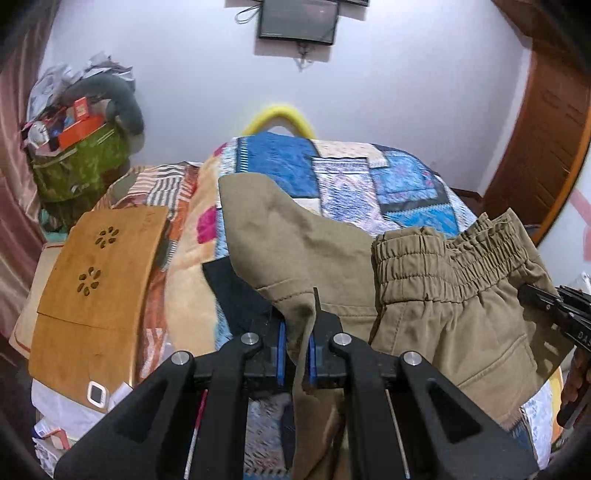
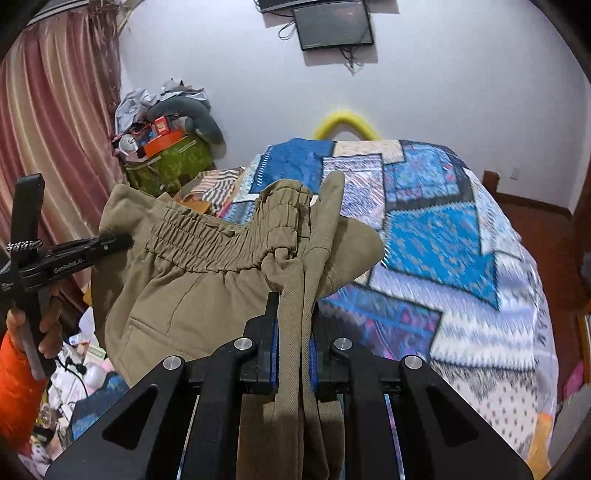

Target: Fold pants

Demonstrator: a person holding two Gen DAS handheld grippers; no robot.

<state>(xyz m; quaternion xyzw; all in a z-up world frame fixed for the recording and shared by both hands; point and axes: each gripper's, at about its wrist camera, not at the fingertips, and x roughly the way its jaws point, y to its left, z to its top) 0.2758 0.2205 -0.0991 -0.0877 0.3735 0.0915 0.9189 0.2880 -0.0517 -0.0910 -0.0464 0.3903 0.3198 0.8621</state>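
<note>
Khaki pants with an elastic waistband hang in the air above the bed, held between both grippers. My left gripper is shut on a fold of the khaki cloth; in the right wrist view it grips the waistband's left end. My right gripper is shut on a bunched part of the pants near the waistband; in the left wrist view it shows at the right edge. Part of the cloth hangs below both grippers, out of sight.
The bed has a blue patchwork quilt. A wooden lap tray lies on bedding at the left. A green bag piled with clutter stands by the pink curtain. A screen hangs on the wall. Cluttered floor lies at the lower left.
</note>
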